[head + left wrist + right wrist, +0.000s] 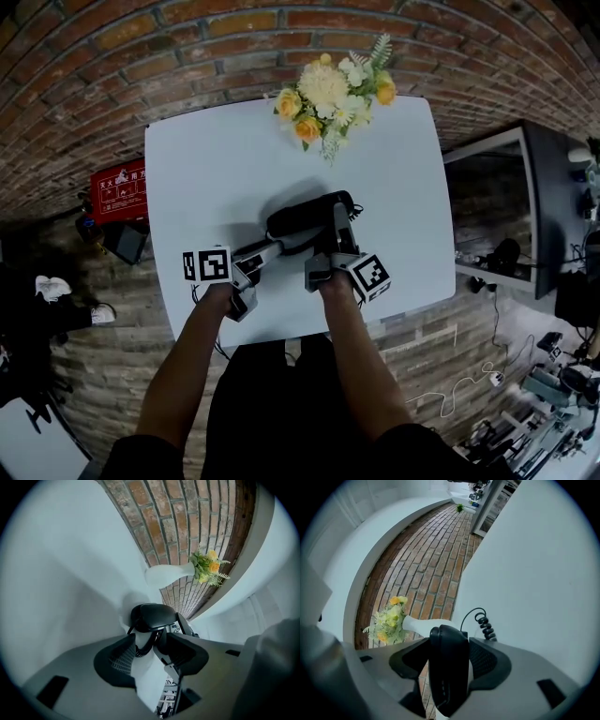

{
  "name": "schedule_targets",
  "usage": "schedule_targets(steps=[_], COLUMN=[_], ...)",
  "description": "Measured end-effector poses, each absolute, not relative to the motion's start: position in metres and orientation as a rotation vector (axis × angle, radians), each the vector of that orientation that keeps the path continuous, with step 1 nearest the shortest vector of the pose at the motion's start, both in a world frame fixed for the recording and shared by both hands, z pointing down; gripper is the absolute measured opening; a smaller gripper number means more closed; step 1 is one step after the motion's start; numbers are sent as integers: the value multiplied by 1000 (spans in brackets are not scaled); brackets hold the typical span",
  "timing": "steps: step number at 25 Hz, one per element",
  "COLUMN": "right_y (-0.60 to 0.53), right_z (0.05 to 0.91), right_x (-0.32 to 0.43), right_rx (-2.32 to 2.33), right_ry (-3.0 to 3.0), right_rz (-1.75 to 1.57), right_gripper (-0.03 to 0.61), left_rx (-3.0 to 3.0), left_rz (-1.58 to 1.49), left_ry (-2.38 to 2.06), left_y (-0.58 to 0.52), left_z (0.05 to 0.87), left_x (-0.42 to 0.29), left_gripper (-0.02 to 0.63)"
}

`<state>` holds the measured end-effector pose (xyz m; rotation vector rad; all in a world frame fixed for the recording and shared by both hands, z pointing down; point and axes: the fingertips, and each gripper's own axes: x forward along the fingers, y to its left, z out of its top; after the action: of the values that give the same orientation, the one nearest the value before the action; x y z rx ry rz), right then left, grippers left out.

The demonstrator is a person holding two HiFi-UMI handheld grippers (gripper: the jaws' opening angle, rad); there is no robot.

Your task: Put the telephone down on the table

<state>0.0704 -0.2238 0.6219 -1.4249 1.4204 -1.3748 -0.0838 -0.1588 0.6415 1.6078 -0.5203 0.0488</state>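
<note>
A black telephone [300,217] sits at the middle of the white table [206,159]; whether it rests on the top or hangs just above it I cannot tell. My right gripper [340,218] is shut on the telephone's handset [449,667], which fills the gap between the pads, with the coiled cord [486,625] beyond. My left gripper [275,247] reaches the telephone's near left end. In the left gripper view its jaws [149,641] stand apart just short of the telephone [152,616], a loop of cord [142,646] lying between them.
A white vase of yellow and white flowers [333,94] stands at the table's far edge, beyond the telephone. A red box [119,187] lies on the brick floor to the left. A dark glass-topped cabinet [492,206] stands close to the table's right edge.
</note>
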Motion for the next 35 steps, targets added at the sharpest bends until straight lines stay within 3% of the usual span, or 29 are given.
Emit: schedule_targets(steps=[28,35], right_y=[-219,-216], right_z=[635,638], right_x=[67,70], right_rx=[-1453,-1399], right_ry=[1487,1474], right_rz=[-1798,-1866], right_gripper=[272,273], left_rx=[1600,1840], left_rz=[88,257], left_ry=[-529,-557], left_y=[-171,-174], left_z=[642,623], left_x=[-85,-76], left_gripper=[184,173])
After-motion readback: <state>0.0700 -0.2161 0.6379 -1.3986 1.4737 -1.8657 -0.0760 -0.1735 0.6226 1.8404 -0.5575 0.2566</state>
